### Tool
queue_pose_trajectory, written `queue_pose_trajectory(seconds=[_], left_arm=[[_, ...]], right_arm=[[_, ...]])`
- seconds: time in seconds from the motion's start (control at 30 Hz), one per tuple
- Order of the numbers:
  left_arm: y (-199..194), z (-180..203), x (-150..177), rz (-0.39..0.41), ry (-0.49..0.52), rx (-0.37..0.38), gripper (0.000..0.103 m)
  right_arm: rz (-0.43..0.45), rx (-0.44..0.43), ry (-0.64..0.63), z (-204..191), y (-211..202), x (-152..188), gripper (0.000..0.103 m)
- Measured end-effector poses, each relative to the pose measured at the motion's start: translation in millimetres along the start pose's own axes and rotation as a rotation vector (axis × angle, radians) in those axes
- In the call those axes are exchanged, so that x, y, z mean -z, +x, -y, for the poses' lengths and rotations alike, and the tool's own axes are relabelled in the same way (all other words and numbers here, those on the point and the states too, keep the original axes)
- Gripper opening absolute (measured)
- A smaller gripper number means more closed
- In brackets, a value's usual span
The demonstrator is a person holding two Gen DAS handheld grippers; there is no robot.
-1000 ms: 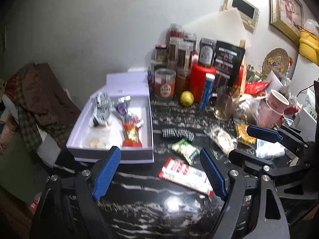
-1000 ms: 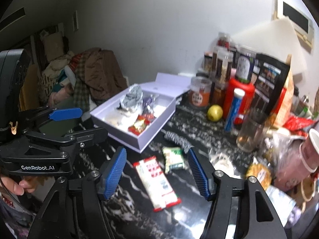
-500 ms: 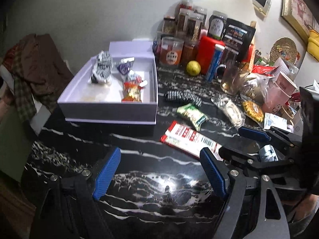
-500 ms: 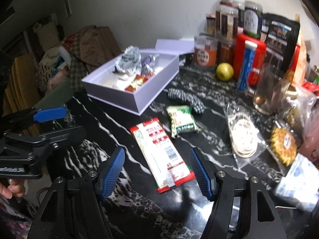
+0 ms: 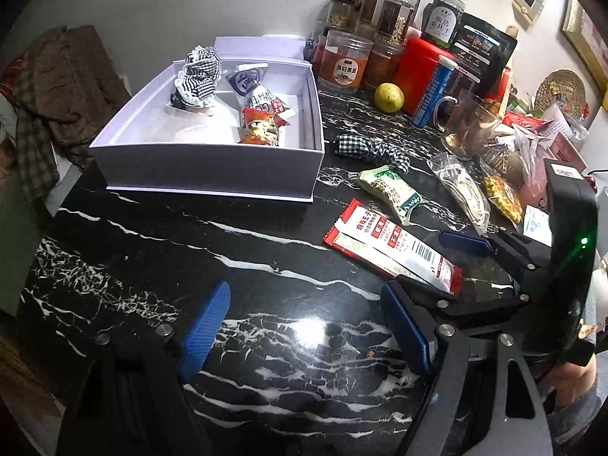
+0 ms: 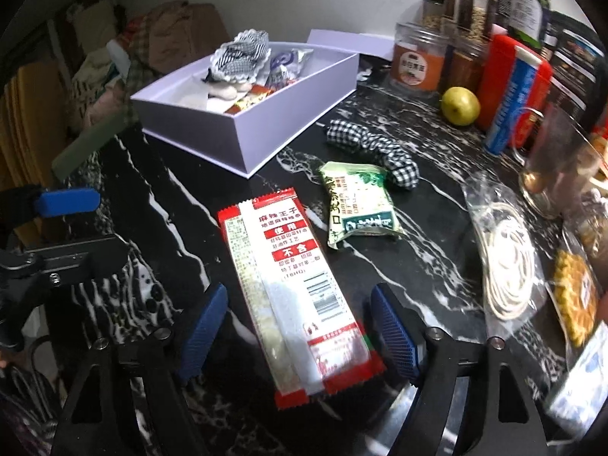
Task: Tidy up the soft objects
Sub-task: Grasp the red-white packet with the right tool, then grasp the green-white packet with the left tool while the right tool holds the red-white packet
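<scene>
My right gripper (image 6: 298, 325) is spread wide just above the black marble desk (image 6: 437, 266), and the near end of the long red-and-white snack packet (image 6: 294, 300) lies flat between its 2 blue fingers (image 6: 203, 328), which stand clear of the packet on both sides. My left gripper (image 5: 304, 326) is also wide and holds nothing; under it is only bare desk (image 5: 228, 258). From the left wrist view, the right gripper (image 5: 425, 269) sits at the right, over the near end of that same packet (image 5: 391, 245).

Just beyond the packet lies a small green-and-white pouch (image 6: 359, 203), close to it but not touching. Past the pouch, a black-and-white checked fabric piece (image 6: 370, 148) stretches across the desk, its right end touching the pouch's far corner. To the right lies a clear bag holding a coil of white cord (image 6: 505, 262).

At the far left stands an open white box (image 5: 212, 167). Inside it are a checked cloth bundle with a frilled edge (image 5: 199, 76) at the far side and several snack pouches (image 5: 258, 121) toward the right wall. Behind the box on the far right are jars (image 5: 344, 62), a red container (image 5: 421, 74) and a yellow-green fruit (image 5: 388, 97). A glass mug (image 5: 469, 125) stands at the right.
</scene>
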State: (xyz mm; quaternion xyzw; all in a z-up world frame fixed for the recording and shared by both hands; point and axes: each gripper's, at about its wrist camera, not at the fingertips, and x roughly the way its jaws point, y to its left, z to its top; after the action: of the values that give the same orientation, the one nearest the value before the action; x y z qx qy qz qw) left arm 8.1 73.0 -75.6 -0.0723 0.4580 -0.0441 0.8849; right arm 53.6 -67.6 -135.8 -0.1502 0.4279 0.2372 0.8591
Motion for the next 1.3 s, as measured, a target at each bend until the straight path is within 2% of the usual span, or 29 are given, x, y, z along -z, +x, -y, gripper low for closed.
queue_pose_trajectory(seconds=[0.27, 0.33, 0.43, 0.67, 0.9, 1.13, 1.3], left_arm=[[7, -6, -7, -0.009, -0.021, 0.009, 0.082], [8, -7, -8, -0.012, -0.022, 0.009, 0.082], [10, -8, -11, -0.016, -0.026, 0.014, 0.082], [11, -3, -16, -0.01, -0.001, 0.017, 0.082], [15, 11, -28, -0.005, 0.032, 0.062, 0.082], [25, 46, -46, -0.002, 0.13, 0.138, 0.082], [36, 67, -60, 0.002, 0.213, 0.166, 0.082]], right_arm=[[-0.032, 0.016, -0.036, -1, 12, -3, 0.077], [-0.015, 0.015, -0.039, -2, 9, -3, 0.05], [-0.013, 0.031, -0.068, -6, 7, -2, 0.047], [0.041, -0.044, -0.013, 2, -12, 5, 0.045], [0.087, -0.028, 0.124, 27, -44, 12, 0.045], [0.144, 0.023, 0.206, 58, -73, 14, 0.045], [0.178, 0.047, 0.248, 81, -84, 11, 0.045]])
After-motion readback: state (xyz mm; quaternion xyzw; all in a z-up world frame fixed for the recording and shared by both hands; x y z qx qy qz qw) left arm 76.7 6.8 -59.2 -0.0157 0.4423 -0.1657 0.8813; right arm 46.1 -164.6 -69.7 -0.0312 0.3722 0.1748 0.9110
